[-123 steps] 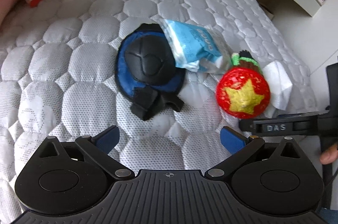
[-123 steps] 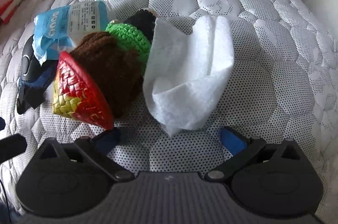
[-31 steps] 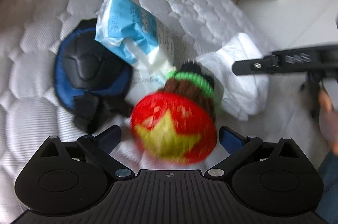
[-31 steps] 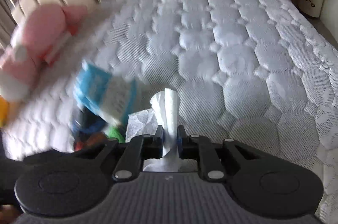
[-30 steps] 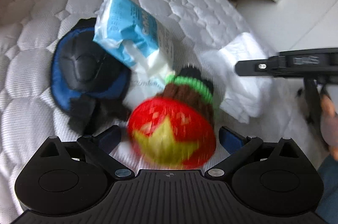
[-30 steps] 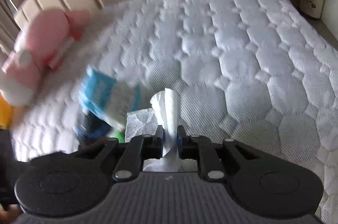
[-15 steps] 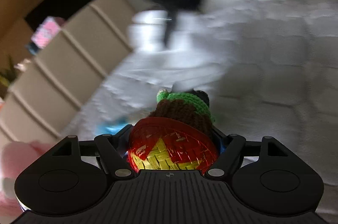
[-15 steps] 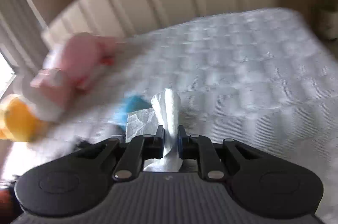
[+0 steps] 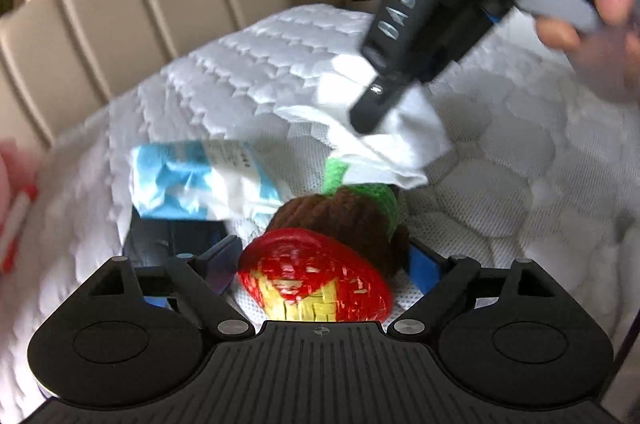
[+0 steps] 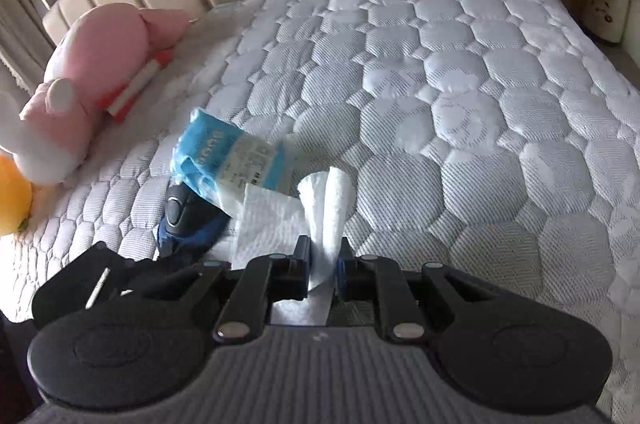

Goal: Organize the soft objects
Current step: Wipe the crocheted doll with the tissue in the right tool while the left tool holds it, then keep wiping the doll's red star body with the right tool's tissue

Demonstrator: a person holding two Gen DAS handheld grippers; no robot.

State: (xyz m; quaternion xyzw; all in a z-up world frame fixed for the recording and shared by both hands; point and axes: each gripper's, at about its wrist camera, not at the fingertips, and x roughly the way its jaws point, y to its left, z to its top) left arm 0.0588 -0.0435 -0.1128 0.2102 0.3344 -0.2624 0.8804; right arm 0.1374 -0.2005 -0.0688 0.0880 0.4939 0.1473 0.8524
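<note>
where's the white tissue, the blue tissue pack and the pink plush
white tissue (image 10: 326, 208), right wrist view, on the upright fold above the shut fingers
blue tissue pack (image 10: 224, 154), right wrist view, on its printed top face
pink plush (image 10: 100, 64), right wrist view, on its body

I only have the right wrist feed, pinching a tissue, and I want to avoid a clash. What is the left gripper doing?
Observer: The left gripper is shut on a crocheted toy, with its red and yellow face toward the camera.
Operator: How near is my tissue to it?
Observer: In the left wrist view the white tissue hangs from the right gripper and overlaps the toy's green end. I cannot tell whether they touch.
</note>
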